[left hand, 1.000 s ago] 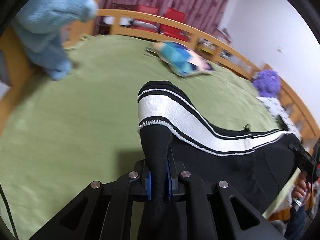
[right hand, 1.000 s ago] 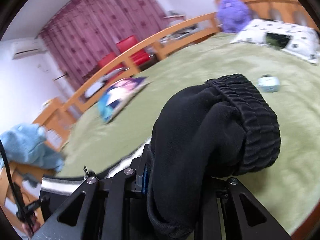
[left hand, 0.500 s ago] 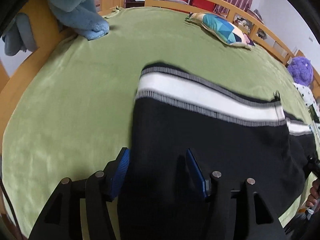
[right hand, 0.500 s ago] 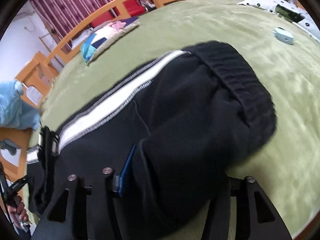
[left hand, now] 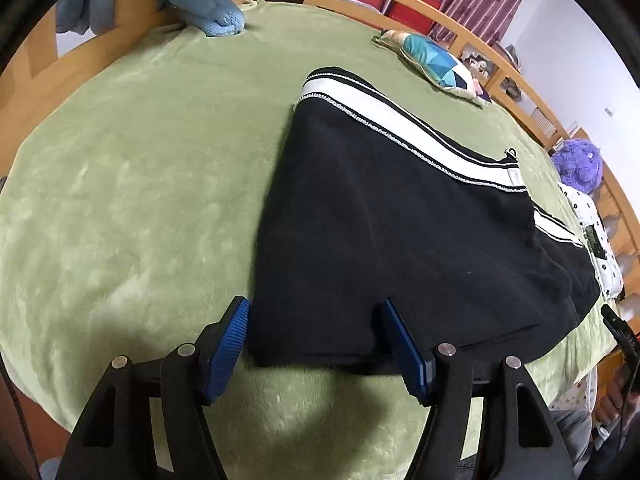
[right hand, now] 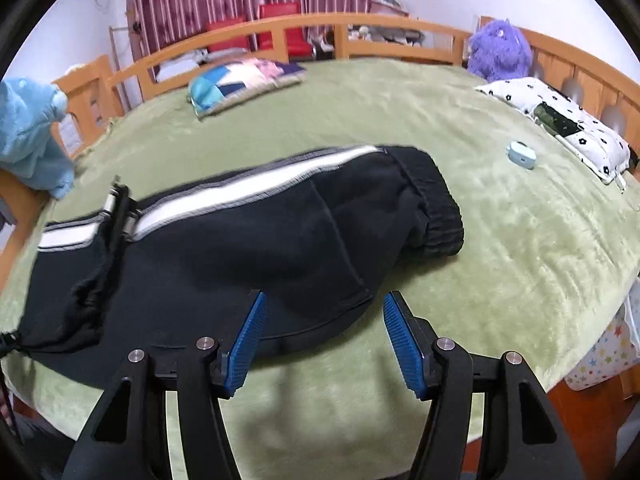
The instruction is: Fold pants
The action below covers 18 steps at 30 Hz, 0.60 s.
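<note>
the black pants [left hand: 400,240] with a white side stripe [left hand: 404,128] lie folded flat on the green blanket [left hand: 132,184]. the left gripper [left hand: 316,340] and the right gripper [right hand: 322,336] both stand wide apart, holding nothing, at the near edge of the pants, perhaps just above it.

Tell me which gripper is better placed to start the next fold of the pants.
Probably the left gripper: open, its jaws straddle the squared leg-end corner of the black pants. The right gripper, also open, faces the rumpled waistband end, with only a loose flap between its jaws.
</note>
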{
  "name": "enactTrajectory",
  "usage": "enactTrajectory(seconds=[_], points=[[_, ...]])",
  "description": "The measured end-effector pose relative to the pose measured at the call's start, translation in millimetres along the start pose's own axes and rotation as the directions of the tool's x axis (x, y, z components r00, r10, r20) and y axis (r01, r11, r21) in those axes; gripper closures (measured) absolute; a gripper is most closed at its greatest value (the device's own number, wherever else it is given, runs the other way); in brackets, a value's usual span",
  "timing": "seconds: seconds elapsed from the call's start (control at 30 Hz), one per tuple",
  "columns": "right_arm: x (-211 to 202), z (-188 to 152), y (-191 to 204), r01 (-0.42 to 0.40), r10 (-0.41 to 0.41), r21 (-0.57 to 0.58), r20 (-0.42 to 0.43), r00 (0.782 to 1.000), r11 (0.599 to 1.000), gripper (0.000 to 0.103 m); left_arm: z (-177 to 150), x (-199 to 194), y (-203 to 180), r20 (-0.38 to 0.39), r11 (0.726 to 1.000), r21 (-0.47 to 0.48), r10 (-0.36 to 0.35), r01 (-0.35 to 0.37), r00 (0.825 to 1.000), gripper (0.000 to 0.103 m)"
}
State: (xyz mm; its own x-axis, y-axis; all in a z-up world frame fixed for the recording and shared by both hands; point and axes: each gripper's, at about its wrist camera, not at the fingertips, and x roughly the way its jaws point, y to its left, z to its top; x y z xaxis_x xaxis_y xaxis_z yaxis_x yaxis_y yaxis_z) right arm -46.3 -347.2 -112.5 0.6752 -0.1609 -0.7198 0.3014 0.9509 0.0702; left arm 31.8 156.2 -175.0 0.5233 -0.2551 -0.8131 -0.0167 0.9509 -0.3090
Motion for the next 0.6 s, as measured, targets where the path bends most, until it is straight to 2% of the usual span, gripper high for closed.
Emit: enactTrajectory(seconds=[0.13, 0.23, 0.5, 0.6], points=[[-12.6, -3.3, 7.9, -0.037, 0.037, 0.041, 0.007, 0.999, 0.998, 0.042, -5.8, 4.6, 5.7, 0.022, 0.996, -0.072, -0.053, 0.054, 0.998, 0.038], [-20.6, -8.8, 11.9, -0.057, 0.057, 0.054, 0.006, 0.998, 0.997, 0.042, -4.8, 8.3, 5.6, 0.035, 0.994, -0.097, -0.056, 0.059, 0.998, 0.038], [-28.1, -22.3, 20.1, -0.111, 0.111, 0.067, 0.004, 0.994, 0.992, 0.042, -4.6, 5.3, 0.3, 0.048, 0.995, -0.101, -0.016, 0.021, 0.999, 0.038], [-30.0, -28.1, 24.0, -0.109, 0.109, 0.052, 0.006, 0.994, 0.993, 0.042, -6.5, -3.4, -6.0, 0.080, 0.997, -0.074, 0.044, -0.038, 0.996, 0.040]])
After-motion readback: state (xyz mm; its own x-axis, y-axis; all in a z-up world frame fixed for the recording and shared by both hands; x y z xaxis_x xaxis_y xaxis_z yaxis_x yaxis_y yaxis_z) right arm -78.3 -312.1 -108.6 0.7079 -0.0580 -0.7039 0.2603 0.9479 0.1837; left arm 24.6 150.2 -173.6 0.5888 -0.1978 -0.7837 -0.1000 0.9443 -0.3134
